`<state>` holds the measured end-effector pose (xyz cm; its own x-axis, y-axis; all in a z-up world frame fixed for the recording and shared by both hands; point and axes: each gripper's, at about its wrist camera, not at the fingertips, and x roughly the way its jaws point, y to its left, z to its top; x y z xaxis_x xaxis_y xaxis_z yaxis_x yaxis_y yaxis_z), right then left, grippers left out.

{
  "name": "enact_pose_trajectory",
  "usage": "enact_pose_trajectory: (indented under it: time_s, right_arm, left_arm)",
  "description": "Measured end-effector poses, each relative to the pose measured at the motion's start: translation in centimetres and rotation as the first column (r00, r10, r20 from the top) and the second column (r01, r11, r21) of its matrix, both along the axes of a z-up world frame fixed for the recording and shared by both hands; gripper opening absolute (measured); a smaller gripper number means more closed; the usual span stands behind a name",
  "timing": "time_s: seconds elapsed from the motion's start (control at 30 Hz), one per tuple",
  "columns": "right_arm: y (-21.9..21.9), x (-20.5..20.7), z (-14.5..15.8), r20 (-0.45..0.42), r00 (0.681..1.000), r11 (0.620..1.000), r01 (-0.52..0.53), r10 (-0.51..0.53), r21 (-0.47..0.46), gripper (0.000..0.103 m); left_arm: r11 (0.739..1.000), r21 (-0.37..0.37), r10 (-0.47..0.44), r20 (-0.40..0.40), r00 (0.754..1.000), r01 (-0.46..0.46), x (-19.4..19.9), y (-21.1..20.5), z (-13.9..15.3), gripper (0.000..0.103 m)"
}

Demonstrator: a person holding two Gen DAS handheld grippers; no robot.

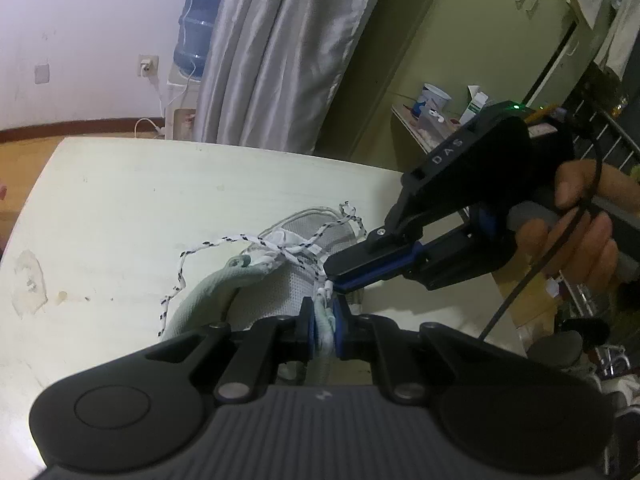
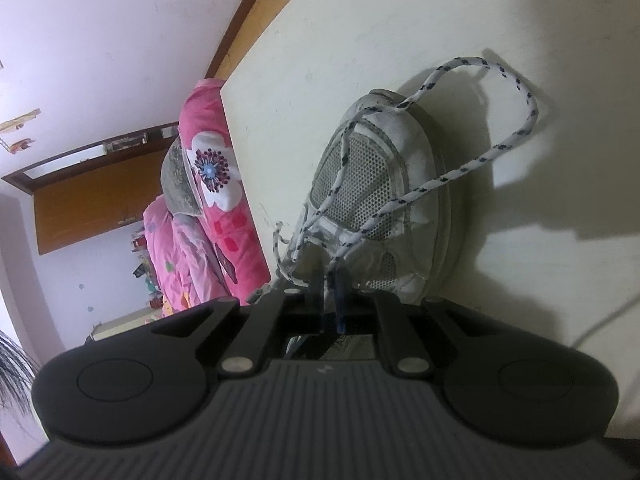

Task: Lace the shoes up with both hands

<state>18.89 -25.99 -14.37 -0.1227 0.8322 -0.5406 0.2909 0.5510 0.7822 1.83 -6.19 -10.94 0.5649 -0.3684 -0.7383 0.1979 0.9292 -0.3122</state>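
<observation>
Pinching the shoe's [image 1: 276, 288] collar, the left tool [image 1: 323, 332] steadies it. Right tool [image 2: 329, 296] grips the lace [image 2: 436, 180], likely mid-threading; next needs an eyelet.

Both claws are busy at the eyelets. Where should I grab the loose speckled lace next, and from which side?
Judging by its pose, take the speckled lace on the raised loop arching beside the sneaker's toe. It stands clear of the table there, so claw fingers could close across it from above, coming in from the open table side.

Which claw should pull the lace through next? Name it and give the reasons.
Right, probably. The right claw is shut on the lace, whose free length trails over the toe. The left claw is clamped on the shoe, bracing it.
</observation>
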Motion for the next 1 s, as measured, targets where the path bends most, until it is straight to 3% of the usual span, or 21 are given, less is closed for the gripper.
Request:
enact_pose_trajectory:
  time_s: [0.37,0.7,0.87,1.0]
  right_arm:
    - [0.0,0.2,-0.2,-0.091,0.996,1.0,-0.006,0.005,-0.009,0.012]
    - [0.4,-0.2,0.8,0.058,0.991,0.992,-0.119,0.121,-0.027,0.007]
    - [0.7,-0.1,0.5,0.111,0.982,0.988,-0.151,0.152,-0.017,0.007]
    - [0.9,0.1,0.1,0.112,0.983,0.989,-0.147,0.148,-0.014,0.006]
  left_arm:
    - [0.992,0.105,-0.071,0.036,0.997,0.067,0.0,-1.5,0.4,0.01]
    - [0.999,0.035,-0.028,0.0,1.0,0.028,0.4,-0.2,0.4,0.01]
    - [0.996,0.084,-0.027,-0.014,1.0,0.028,0.2,-0.1,1.0,0.016]
    - [0.982,0.187,-0.019,0.023,1.0,0.014,-0.5,-0.4,2.6,0.022]
